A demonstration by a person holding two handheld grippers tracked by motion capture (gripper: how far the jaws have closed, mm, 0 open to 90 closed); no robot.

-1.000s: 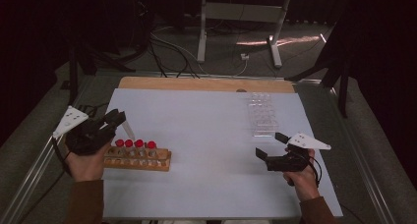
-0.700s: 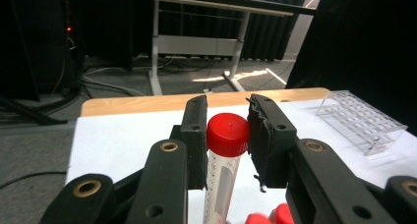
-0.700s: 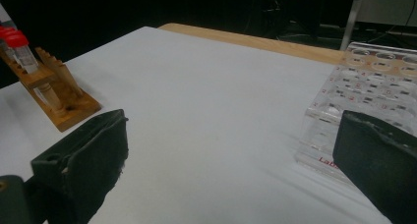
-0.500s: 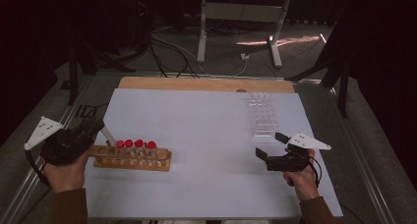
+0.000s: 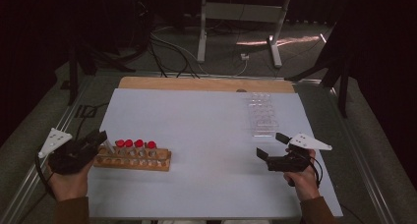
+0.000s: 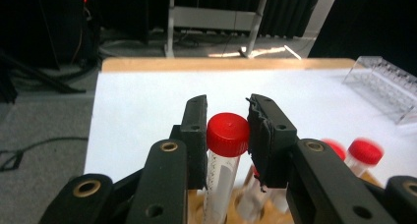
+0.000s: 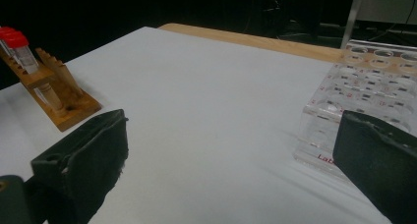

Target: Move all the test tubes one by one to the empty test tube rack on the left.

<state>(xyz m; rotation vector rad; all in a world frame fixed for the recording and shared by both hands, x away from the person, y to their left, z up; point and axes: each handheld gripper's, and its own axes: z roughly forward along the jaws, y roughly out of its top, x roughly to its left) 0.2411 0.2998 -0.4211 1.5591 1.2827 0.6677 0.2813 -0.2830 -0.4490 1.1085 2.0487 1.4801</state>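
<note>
From the left gripper view: left tongs (image 6: 227, 130) pinching a red-capped tube (image 6: 223, 157) by its cap, long axis upright, cap up, above the wooden rack (image 5: 134, 158) at the table's (image 5: 206, 135) near-left. From the right gripper view: right tongs (image 7: 236, 160) spread wide, nothing between; clear rack (image 7: 373, 86) printed in red "La…", rest hidden.
</note>
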